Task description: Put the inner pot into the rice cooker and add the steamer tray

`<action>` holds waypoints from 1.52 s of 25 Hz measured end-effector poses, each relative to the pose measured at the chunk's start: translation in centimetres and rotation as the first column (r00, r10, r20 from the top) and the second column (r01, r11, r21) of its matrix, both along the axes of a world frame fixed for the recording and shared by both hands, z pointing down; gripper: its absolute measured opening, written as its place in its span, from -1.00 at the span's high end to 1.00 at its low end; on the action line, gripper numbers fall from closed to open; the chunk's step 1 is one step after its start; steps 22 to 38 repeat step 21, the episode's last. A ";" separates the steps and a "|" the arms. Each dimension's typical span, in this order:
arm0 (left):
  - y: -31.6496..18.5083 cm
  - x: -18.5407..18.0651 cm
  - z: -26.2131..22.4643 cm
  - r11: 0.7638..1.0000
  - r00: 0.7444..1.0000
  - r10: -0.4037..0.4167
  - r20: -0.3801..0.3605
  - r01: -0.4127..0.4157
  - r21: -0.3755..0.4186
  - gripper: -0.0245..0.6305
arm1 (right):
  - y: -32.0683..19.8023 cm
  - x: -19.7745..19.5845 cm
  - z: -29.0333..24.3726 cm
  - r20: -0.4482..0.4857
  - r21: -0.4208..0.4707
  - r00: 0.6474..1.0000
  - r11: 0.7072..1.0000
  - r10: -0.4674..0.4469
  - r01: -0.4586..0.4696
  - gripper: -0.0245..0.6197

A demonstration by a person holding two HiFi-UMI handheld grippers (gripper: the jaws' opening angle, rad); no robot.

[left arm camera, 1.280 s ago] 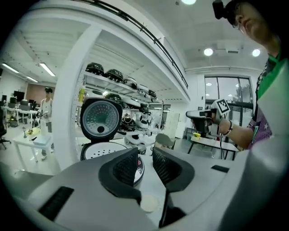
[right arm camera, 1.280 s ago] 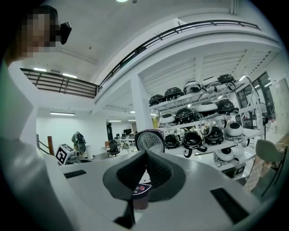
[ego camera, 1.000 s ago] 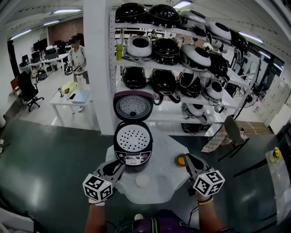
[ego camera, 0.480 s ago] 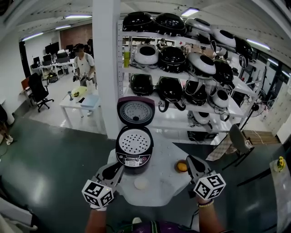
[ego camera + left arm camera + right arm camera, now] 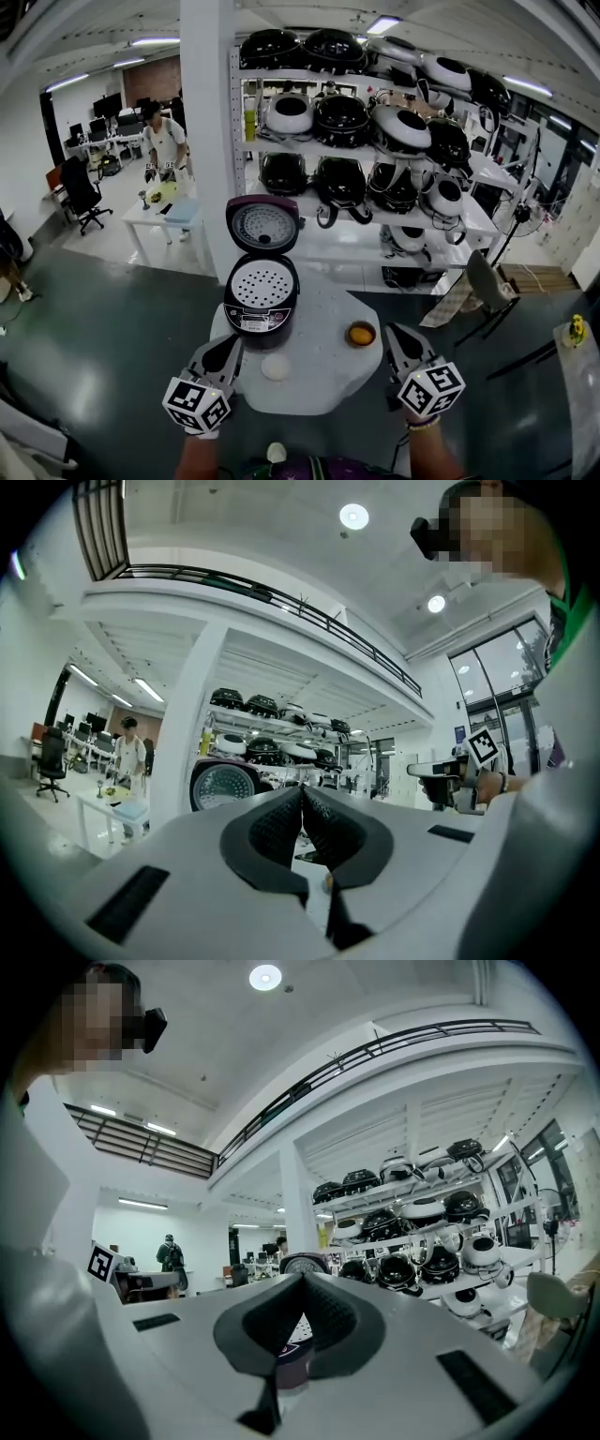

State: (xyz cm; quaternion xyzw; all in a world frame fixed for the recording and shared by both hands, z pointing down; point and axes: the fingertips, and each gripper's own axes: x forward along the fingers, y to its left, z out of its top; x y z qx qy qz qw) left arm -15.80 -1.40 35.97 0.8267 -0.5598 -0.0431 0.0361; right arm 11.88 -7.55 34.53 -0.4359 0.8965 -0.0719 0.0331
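**Rice cooker loaded, both grippers empty and withdrawn**

Rice cooker point(image 5: 261, 305): lid point(image 5: 263, 225) raised. Steamer tray point(image 5: 262, 285) is seated in its mouth, with the inner pot hidden beneath, presumably in place. Left gripper point(image 5: 228, 345): jaws have just closed together on nothing, drawn back to the cooker's near left. Right gripper point(image 5: 395, 335): jaws together, empty, at the cooker's near right. Status: task looks complete
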 end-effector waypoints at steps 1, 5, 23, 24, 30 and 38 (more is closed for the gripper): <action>0.4 0.3 -0.3 1.000 1.000 -0.003 0.003 0.003 0.004 0.85 | 0.4 0.4 -0.1 0.004 0.002 1.000 1.000 0.000 0.000 0.91; 1.1 1.3 -1.1 1.000 1.000 -0.018 0.014 0.018 0.012 0.85 | 1.3 1.5 -0.2 0.017 0.004 1.000 1.000 -0.003 0.003 0.91; 3.0 2.6 -0.5 1.000 1.000 -0.014 -0.011 0.014 -0.010 0.85 | 3.1 2.8 0.1 0.003 -0.006 1.000 1.000 0.002 -0.002 0.91; 3.0 2.6 -0.5 1.000 1.000 -0.014 -0.011 0.014 -0.010 0.85 | 3.1 2.8 0.1 0.003 -0.006 1.000 1.000 0.002 -0.002 0.91; 3.0 2.6 -0.5 1.000 1.000 -0.014 -0.011 0.014 -0.010 0.85 | 3.1 2.8 0.1 0.003 -0.006 1.000 1.000 0.002 -0.002 0.91; 3.0 2.6 -0.5 1.000 1.000 -0.014 -0.011 0.014 -0.010 0.85 | 3.1 2.8 0.1 0.003 -0.006 1.000 1.000 0.002 -0.002 0.91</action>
